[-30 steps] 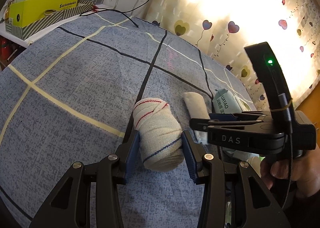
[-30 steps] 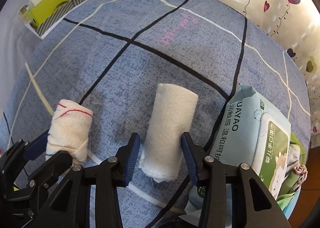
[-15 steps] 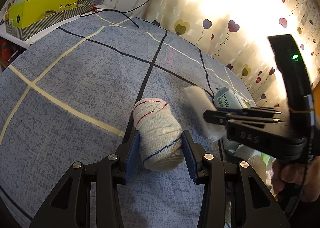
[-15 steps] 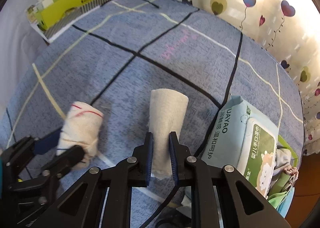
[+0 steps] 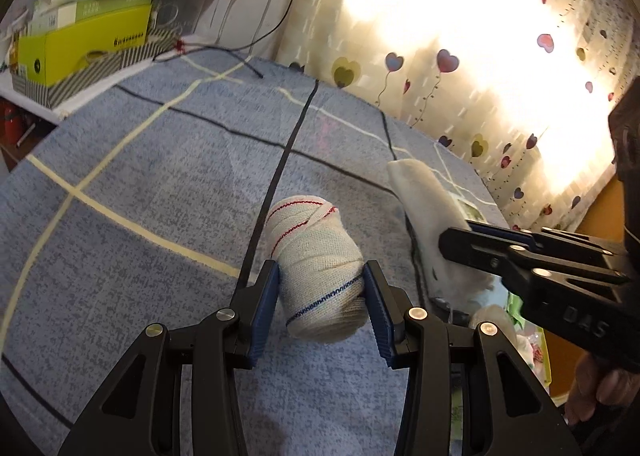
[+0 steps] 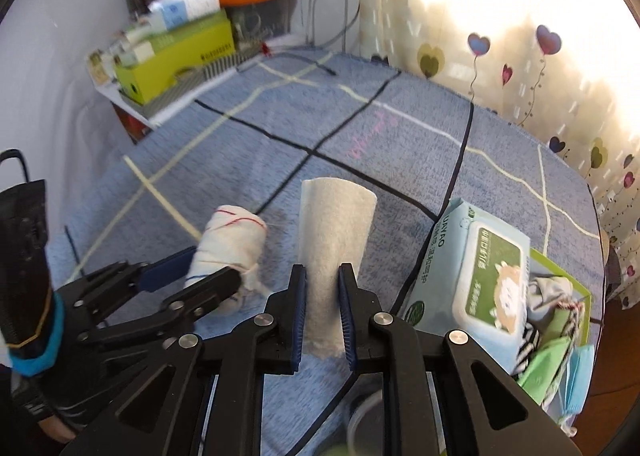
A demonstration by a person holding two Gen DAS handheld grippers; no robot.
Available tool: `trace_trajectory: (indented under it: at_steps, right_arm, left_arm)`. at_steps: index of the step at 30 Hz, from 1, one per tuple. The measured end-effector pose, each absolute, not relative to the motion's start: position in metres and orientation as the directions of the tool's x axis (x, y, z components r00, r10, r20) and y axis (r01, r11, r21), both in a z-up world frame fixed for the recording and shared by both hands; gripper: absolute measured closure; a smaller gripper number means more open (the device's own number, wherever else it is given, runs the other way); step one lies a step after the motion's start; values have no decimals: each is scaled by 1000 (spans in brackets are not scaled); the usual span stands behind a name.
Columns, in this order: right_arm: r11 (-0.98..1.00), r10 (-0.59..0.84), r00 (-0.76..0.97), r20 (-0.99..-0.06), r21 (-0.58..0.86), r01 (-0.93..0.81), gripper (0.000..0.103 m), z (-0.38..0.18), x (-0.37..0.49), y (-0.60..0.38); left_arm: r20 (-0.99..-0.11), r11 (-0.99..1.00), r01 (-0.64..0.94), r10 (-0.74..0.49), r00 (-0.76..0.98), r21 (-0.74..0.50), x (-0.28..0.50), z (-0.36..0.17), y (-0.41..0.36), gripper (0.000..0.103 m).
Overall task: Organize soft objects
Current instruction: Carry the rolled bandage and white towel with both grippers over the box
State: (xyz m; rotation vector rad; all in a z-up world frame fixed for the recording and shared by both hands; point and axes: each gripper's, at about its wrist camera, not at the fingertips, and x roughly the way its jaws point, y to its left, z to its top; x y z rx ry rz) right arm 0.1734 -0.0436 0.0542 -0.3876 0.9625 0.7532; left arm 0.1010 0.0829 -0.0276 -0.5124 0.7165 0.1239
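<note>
Your right gripper (image 6: 323, 312) pinches the white cloth roll (image 6: 334, 232); your left gripper (image 5: 320, 310) presses both pads on the striped bandage roll (image 5: 320, 268).

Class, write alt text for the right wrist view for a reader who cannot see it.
The right gripper is shut on a white rolled towel, holding it above a blue checked bedspread. To its left the left gripper holds a striped cloth roll; to its right a pack of wet wipes lies on a green basket of clothes.

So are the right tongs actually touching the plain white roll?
Touching. The right wrist view shows the right tongs shut on the plain white roll, both blue pads pinching it.
</note>
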Motion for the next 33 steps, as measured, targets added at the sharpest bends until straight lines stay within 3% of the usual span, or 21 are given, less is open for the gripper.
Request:
trace_trajectory:
  at_steps: [16,33]
  right_arm:
    - [695,557,426,-713,119,-709,88,103,109,-112]
    - [733,594,488,-639,181,-655,88,113,90,-178]
  left_arm:
    - [-584,918,-220,-15,811,-329,61,23,45,59]
    - [-558,950,-126,-57,828,-284,53,46,1,59]
